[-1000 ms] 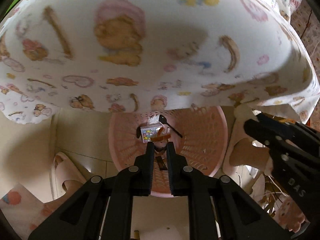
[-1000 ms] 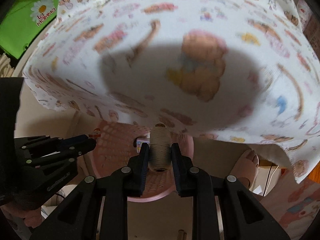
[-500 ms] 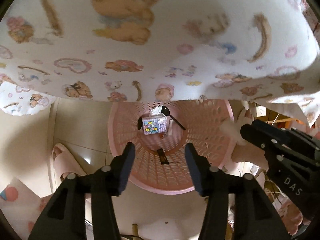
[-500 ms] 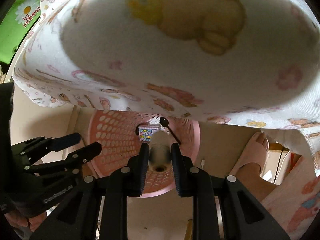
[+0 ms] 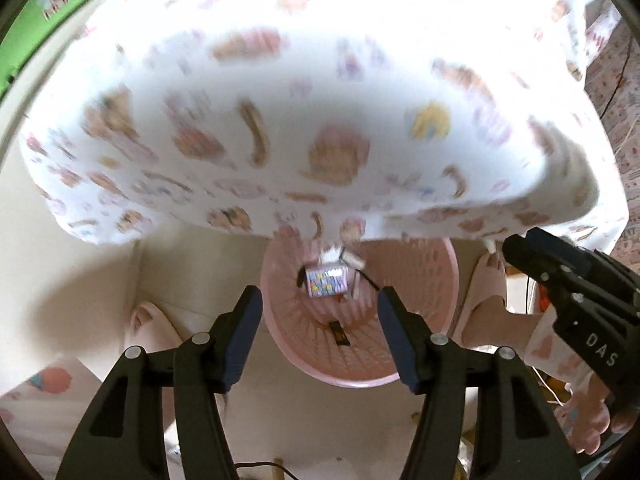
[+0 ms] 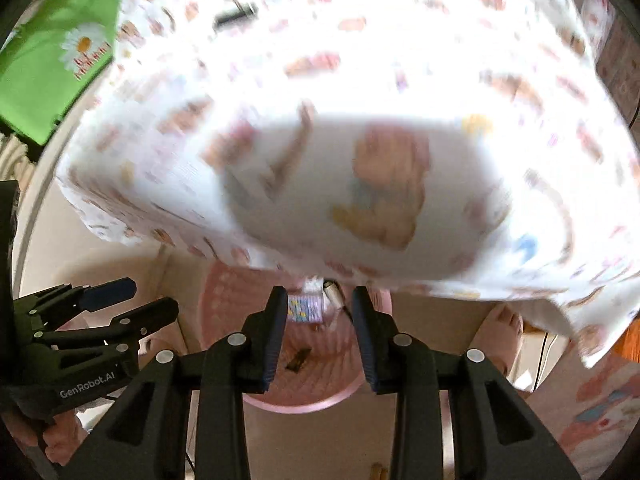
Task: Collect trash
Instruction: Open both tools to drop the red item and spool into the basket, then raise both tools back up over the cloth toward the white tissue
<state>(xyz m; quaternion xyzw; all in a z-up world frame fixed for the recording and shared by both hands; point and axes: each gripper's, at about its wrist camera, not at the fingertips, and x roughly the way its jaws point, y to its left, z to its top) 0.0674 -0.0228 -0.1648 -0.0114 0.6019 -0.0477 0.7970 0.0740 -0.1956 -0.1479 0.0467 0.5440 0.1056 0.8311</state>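
Observation:
A pink perforated basket (image 5: 416, 344) stands on the floor under the table edge; it also shows in the right wrist view (image 6: 224, 312). Inside lie a small colourful carton (image 5: 326, 283), a dark wrapper (image 5: 339, 333), white paper and a thin black stick. The carton shows in the right wrist view (image 6: 302, 307) too. My left gripper (image 5: 320, 332) is open and empty above the basket. My right gripper (image 6: 318, 330) is open and empty above it too. Each gripper shows at the edge of the other's view, the right one (image 5: 568, 292) and the left one (image 6: 100, 312).
A table with a white bear-print cloth (image 5: 304, 120) overhangs the basket and fills the upper view. The person's feet in pink slippers (image 5: 488, 292) stand beside the basket on the cream tiled floor (image 5: 80, 280). A green bag (image 6: 52, 64) hangs at the upper left.
Both grippers have opened. The left let go of an orange scrap and the right let go of a beige thread spool; both dropped towards the basket. Both views have tilted up.

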